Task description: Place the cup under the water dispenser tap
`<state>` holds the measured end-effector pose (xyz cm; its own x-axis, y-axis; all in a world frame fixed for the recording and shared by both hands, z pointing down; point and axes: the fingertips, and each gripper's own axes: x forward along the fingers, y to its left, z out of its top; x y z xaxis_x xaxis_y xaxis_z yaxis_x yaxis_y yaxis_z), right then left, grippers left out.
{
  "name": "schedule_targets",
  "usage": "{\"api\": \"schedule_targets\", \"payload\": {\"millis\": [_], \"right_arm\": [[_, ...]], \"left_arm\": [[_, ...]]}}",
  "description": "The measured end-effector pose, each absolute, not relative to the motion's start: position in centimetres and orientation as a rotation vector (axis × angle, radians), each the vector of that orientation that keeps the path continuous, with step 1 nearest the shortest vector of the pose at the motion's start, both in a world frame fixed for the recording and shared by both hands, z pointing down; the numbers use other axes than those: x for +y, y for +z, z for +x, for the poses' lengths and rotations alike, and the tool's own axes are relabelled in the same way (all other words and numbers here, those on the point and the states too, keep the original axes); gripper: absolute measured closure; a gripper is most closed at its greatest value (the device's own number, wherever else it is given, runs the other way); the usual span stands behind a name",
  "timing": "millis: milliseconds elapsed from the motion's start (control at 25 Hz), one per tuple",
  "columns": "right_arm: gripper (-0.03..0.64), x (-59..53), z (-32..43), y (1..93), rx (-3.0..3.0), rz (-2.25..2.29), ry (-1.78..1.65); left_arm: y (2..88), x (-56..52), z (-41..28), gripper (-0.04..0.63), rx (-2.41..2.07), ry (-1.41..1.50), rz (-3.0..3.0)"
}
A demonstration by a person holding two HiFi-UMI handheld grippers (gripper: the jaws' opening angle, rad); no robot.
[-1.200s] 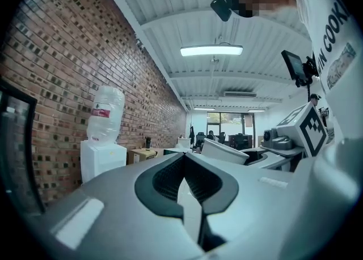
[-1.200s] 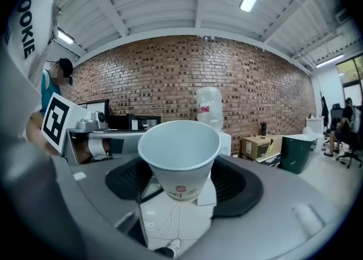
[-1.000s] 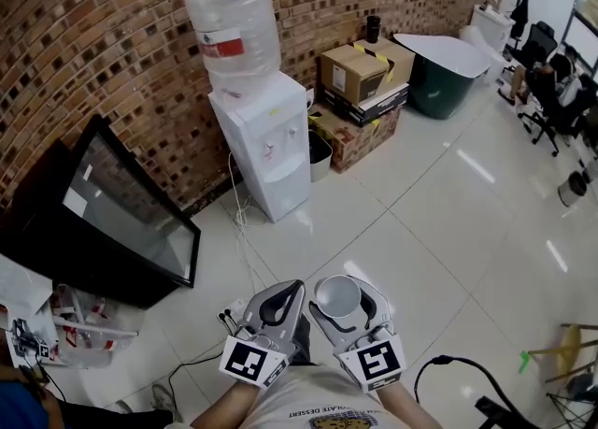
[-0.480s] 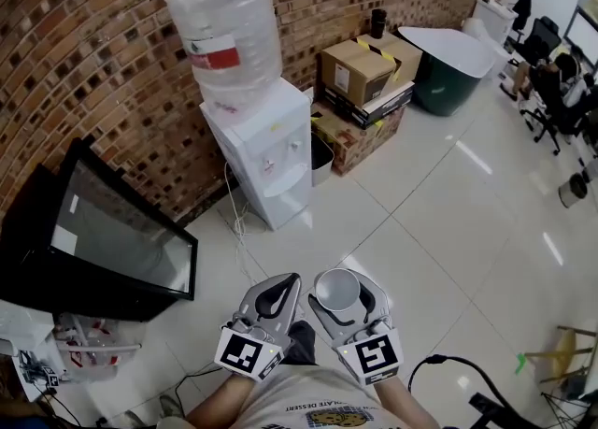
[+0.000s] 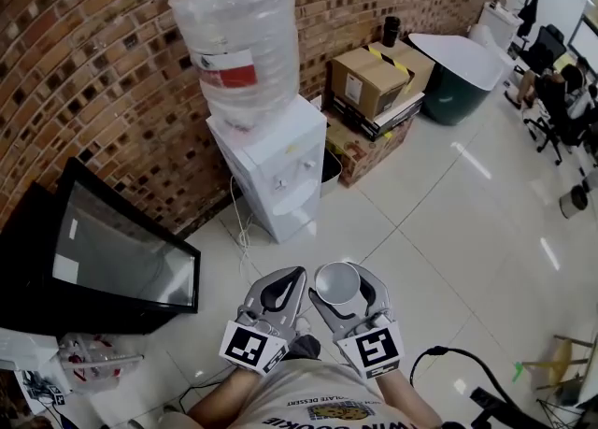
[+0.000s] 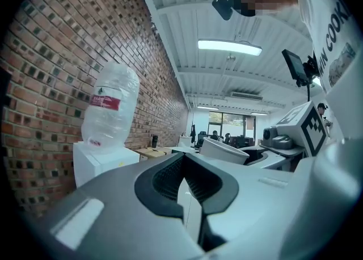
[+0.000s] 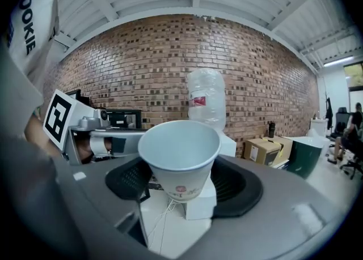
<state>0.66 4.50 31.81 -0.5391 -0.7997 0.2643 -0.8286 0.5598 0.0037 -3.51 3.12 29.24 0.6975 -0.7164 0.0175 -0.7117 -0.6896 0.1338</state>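
The right claw [image 5: 344, 279] grasps the paper cup [image 7: 180, 157] by its lower wall, mouth up. The left claw [image 5: 290, 282], just beside it, is clenched on nothing. The water dispenser [image 5: 276, 170] stands well ahead of both claws. Carry the cup upright with a light squeeze, since its thin wall would likely buckle, and line it up with the tap recess before going in.

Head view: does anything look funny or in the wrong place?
Yes. A big black screen sits on the floor, tilted back toward the brick wall rather than mounted. The cup in the right gripper is upright, nothing spilled.
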Motion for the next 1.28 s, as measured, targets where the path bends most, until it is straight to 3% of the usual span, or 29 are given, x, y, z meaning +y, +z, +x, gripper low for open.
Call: {"api": "schedule_targets", "payload": {"millis": [640, 1280], "right_arm": [[0.288, -2.0, -2.3, 32.5, -2.532, 1.325, 0.113], [0.288, -10.8, -0.5, 37.9, -2.514, 1.321, 0.14]], "left_arm": [[30.0, -3.1, -6.7, 0.603, -1.272, -0.131, 2.733], [33.3, -10.4, -4.0, 0.603, -1.301, -0.121, 2.746]]}}
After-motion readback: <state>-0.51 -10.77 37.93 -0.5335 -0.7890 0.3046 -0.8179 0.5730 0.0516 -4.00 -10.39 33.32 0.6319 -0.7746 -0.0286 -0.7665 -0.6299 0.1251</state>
